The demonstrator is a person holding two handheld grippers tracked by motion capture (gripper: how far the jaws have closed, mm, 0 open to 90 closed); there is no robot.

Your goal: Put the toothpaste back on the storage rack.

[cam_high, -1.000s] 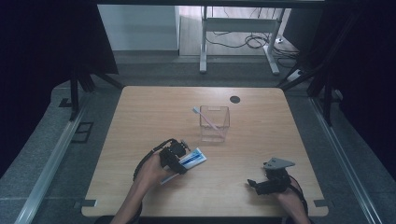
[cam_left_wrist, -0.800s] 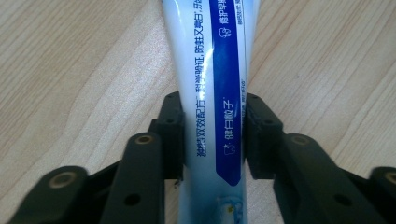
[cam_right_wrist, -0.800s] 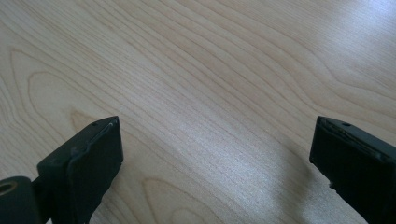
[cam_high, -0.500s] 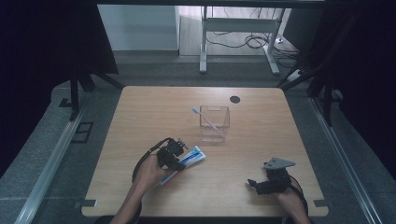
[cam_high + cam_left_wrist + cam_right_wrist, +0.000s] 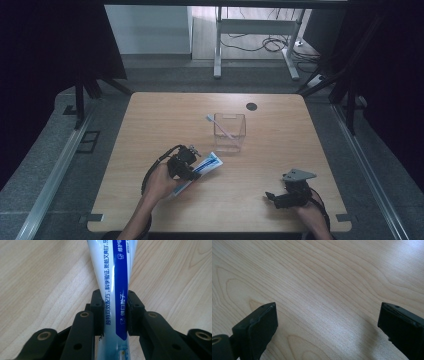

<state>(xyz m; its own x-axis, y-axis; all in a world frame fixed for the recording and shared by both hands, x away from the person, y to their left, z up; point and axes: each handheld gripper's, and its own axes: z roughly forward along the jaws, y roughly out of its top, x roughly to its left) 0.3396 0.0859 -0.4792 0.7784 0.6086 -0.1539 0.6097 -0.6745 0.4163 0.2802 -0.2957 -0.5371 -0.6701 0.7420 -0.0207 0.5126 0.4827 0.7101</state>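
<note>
Object: blue-and-white soft plastic toothpaste tube [image 5: 113,290], lying flat on the light wooden table [image 5: 150,125], just front-left of the clear square plastic cup [image 5: 230,132].
Landmark: the clear cup stands mid-table with a white toothbrush [image 5: 220,126] leaning inside it.
Left gripper: left gripper [image 5: 112,312] is clamped on the tube mid-body, a black jaw pressed to each side; the tube looks pinched in at that spot.
Right gripper: right gripper [image 5: 324,325] has its jaws spread wide with nothing between; it sits low over bare wood front-right of the cup, well apart from it.
Handling: judged light, soft and squashy, with a glossy and likely slippery skin; too hard a squeeze could dent it or push paste toward the cap.
Grip point: across the narrow width near the middle seems sound; the flat crimped end would flop.
Change: against the earlier pictures the tube's far end now points more toward the cup and lies nearer it; the left hand [image 5: 160,182] has edged that way. Right gripper holds the same place.
</note>
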